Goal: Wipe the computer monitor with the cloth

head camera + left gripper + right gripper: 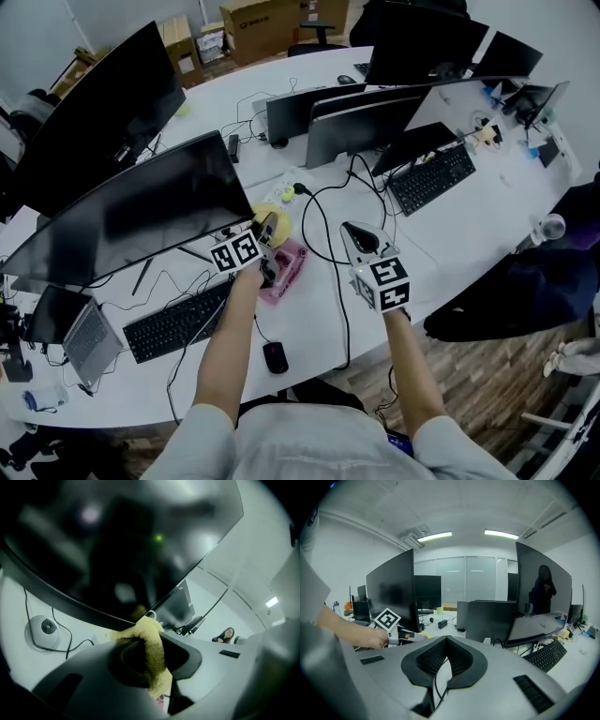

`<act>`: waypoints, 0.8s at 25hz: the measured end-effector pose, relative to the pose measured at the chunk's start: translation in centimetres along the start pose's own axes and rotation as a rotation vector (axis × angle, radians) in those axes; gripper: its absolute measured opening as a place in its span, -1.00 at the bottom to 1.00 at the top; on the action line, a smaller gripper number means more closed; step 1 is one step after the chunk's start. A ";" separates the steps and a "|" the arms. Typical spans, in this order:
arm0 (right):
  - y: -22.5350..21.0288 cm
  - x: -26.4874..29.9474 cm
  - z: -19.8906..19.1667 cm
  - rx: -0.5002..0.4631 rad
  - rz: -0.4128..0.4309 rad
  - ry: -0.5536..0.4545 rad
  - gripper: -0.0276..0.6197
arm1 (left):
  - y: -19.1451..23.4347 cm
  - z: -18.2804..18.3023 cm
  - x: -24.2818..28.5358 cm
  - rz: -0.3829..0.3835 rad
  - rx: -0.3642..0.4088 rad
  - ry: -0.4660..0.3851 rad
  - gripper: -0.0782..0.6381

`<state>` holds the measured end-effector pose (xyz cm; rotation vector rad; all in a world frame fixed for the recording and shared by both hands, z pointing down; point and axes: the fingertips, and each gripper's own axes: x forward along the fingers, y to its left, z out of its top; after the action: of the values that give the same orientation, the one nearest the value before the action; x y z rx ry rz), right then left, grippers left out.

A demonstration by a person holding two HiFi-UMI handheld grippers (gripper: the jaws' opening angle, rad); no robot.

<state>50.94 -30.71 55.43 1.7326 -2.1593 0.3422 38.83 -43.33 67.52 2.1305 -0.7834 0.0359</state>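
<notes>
Above the white desk (pixel 309 323), the left gripper (pixel 151 653) pinches a limp, light yellow cloth (pixel 140 631) mid-fold, likely gentle on the fragile curved black monitor (pixel 141 216); the right gripper (pixel 446 641) is closed and empty.

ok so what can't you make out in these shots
- Whether the yellow cloth touches the monitor: left gripper view blurs the screen; in head view the left gripper covers the spot.
- Pink object: half hidden under that gripper, head view.
- Smudges on the screen: too blurred, left gripper view.
</notes>
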 end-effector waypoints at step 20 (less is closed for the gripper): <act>1.6 -3.5 8.1 -0.009 -0.014 -0.120 -0.84 | -14.8 13.6 -7.5 -0.181 -0.036 -0.292 -0.58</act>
<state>49.06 -30.43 46.66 1.8055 -2.2260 0.2305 37.58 -42.70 46.07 2.1910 -0.7462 -0.3896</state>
